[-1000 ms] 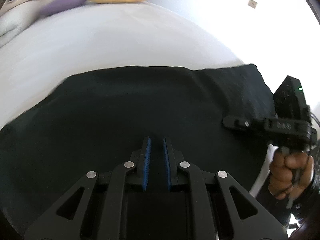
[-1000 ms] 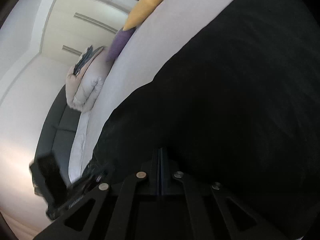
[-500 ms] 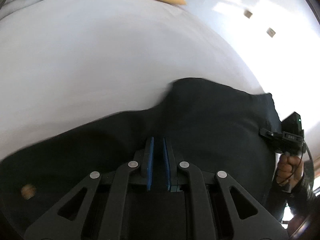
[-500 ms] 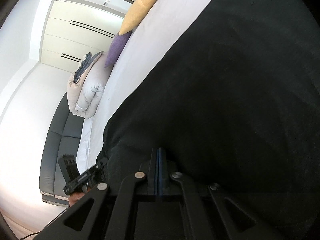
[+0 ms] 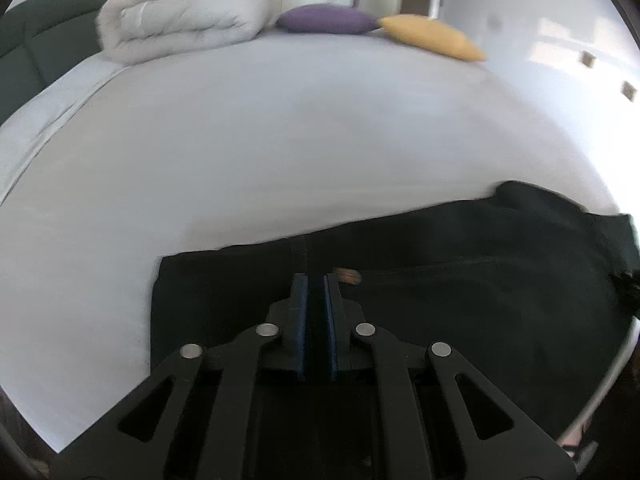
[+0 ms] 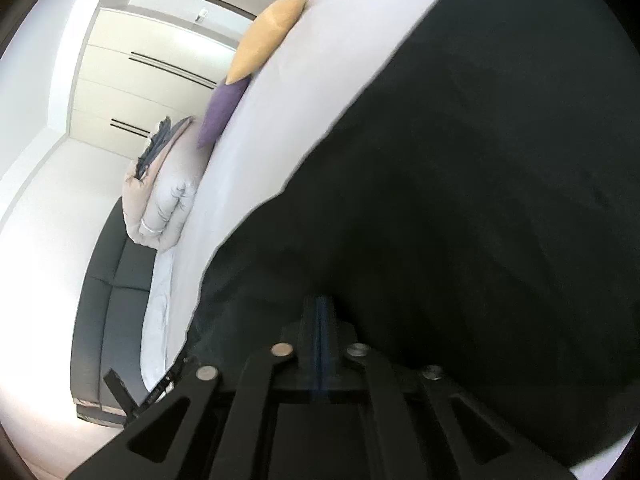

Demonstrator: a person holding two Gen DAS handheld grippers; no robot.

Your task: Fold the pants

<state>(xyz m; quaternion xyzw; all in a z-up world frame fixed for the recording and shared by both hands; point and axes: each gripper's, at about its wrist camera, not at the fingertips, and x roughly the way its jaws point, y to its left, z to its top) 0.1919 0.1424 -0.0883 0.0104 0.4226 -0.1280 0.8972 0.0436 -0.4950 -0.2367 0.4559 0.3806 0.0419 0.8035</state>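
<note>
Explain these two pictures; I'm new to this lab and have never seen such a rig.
A person holds a two-fingered tool in each hand; each carries a fisheye camera looking along its fingers. From the left tool you see black pants on a white bed, pillows and a rolled duvet behind; its blue pads seem to pinch the pants. From the right tool the view is tilted, over the same pants; its jaws have just been opening, barely apart; whether cloth is between them is unclear.
</note>
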